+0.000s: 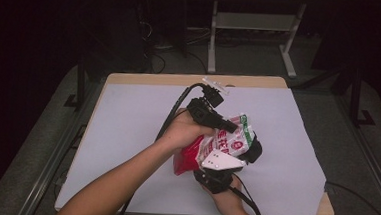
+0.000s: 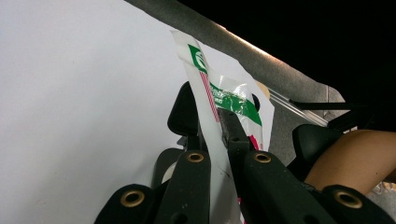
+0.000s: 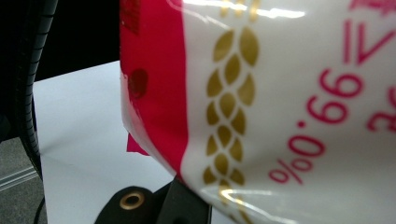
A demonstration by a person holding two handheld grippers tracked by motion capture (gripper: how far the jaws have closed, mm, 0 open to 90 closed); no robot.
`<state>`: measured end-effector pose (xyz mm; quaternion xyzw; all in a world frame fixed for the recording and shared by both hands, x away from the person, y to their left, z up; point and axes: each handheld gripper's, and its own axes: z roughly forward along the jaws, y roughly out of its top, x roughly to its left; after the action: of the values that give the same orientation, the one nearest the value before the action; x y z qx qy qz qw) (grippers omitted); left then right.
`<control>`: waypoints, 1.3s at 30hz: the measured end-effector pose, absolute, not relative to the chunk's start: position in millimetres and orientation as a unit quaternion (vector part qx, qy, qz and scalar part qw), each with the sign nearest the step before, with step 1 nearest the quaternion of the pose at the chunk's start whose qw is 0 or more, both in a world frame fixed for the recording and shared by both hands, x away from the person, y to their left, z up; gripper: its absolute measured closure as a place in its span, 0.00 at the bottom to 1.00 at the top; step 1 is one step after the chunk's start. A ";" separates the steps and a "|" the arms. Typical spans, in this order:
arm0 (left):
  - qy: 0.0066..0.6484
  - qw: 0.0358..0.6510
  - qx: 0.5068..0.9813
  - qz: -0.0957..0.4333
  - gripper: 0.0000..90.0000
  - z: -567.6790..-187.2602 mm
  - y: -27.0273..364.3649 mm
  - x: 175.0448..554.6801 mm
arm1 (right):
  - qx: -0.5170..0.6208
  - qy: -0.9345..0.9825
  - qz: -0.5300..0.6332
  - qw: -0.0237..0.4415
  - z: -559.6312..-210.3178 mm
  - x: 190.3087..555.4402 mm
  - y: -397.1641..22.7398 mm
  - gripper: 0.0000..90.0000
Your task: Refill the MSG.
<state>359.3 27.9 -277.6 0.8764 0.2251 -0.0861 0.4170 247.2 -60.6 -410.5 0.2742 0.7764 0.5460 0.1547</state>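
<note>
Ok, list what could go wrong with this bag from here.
1. The left gripper pinches only the thin top edge of the bag; that film could tear or slip out.
2. The right gripper sits under the bag's bulk, so if either grip lets go, the bag may drop onto the table.

The high view looks forward and down from above the person's side of the desk [image 1: 128,113], taking in its whole white top and the floor beyond. The left gripper view rides low, looking along its own fingers [image 2: 231,128] across the desk, close to the printed bag [image 2: 219,93]. The right gripper view is pressed almost against that same bag [image 3: 280,93]. All three share bag and desk.
</note>
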 end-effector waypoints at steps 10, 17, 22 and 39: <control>0.228 0.414 0.877 -0.088 1.00 -276.7 25.6 359.5 | 0.274 0.775 0.547 0.157 -409.8 245.9 -59.9 1.00; 0.231 0.412 0.877 -0.090 1.00 -277.2 24.3 360.3 | 0.272 0.776 0.547 0.157 -409.8 246.0 -59.4 1.00; 0.233 0.410 0.877 -0.091 1.00 -277.9 22.7 360.0 | 0.272 0.775 0.548 0.157 -409.9 245.6 -59.2 1.00; 0.232 0.408 0.878 -0.091 1.00 -278.8 22.1 360.7 | 0.272 0.776 0.548 0.156 -410.2 245.5 -59.1 1.00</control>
<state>360.7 22.1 -278.8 0.8782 0.2317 -0.0911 0.4084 245.5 -59.1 -410.2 0.2717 0.7759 0.5475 0.1563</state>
